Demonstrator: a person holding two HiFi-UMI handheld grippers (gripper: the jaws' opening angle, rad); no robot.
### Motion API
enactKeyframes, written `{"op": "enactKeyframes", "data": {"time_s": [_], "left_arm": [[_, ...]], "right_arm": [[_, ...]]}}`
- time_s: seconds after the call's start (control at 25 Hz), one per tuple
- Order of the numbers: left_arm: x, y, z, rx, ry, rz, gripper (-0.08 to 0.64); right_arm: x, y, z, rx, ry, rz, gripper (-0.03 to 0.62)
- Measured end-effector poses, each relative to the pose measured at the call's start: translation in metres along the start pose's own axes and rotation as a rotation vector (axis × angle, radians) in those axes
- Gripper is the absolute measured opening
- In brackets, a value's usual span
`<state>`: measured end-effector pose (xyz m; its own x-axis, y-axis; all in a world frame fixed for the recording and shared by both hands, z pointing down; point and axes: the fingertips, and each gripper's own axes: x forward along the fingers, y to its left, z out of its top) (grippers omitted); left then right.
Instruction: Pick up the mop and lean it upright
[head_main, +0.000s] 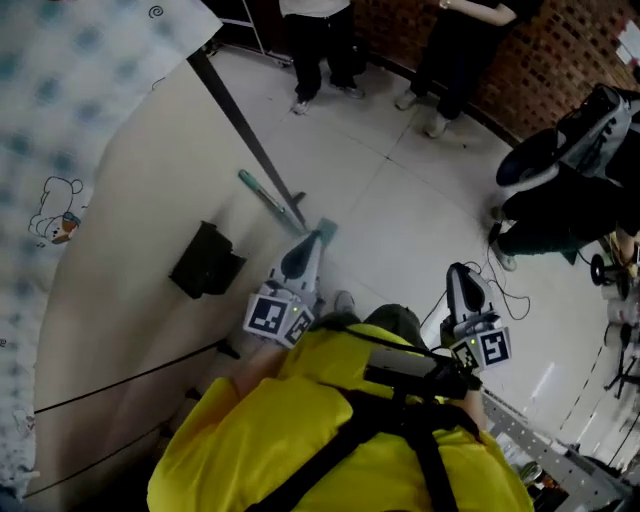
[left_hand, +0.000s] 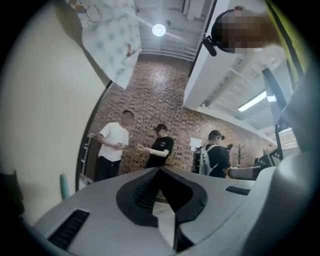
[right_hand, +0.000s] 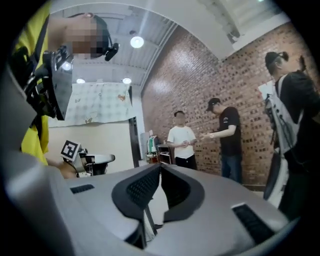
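Teal-handled mop (head_main: 262, 196) sits just ahead of the closed, empty left claw (head_main: 306, 245).

The head view looks steeply down over the person's shoulders (head_main: 290, 420) onto the floor (head_main: 400, 200) — each gripper view rides close behind its jaws, facing outward, and all three share the brick wall (head_main: 570, 60) and bystanders (head_main: 320, 40)

Left gripper (left_hand: 160, 171), jaws together, faces three standing people (left_hand: 161, 149).
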<state>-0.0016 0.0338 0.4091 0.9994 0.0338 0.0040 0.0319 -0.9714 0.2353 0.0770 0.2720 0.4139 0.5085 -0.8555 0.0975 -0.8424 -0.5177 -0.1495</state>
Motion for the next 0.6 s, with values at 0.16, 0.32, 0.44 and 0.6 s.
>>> {"op": "enactKeyframes", "data": {"time_s": [0.16, 0.32, 0.44, 0.6], "left_arm": [[-0.014, 0.057, 0.001, 0.04, -0.034, 0.276, 0.109], [-0.025, 0.102, -0.003, -0.015, 0.016, 0.471, 0.15], [-0.033, 0.136, 0.0, -0.039, -0.023, 0.602, 0.002], [-0.052, 0.161, 0.003, -0.03, -0.084, 0.867, 0.005]], "right_arm": [[0.097, 0.019, -0.011, 0.021, 0.092, 0.252, 0.072], [0.189, 0.041, -0.024, 0.009, 0.184, 0.465, 0.008], [0.255, 0.074, -0.03, -0.031, 0.23, 0.644, 0.013], [0.33, 0.13, -0.068, -0.108, 0.337, 0.865, 0.19]]}}
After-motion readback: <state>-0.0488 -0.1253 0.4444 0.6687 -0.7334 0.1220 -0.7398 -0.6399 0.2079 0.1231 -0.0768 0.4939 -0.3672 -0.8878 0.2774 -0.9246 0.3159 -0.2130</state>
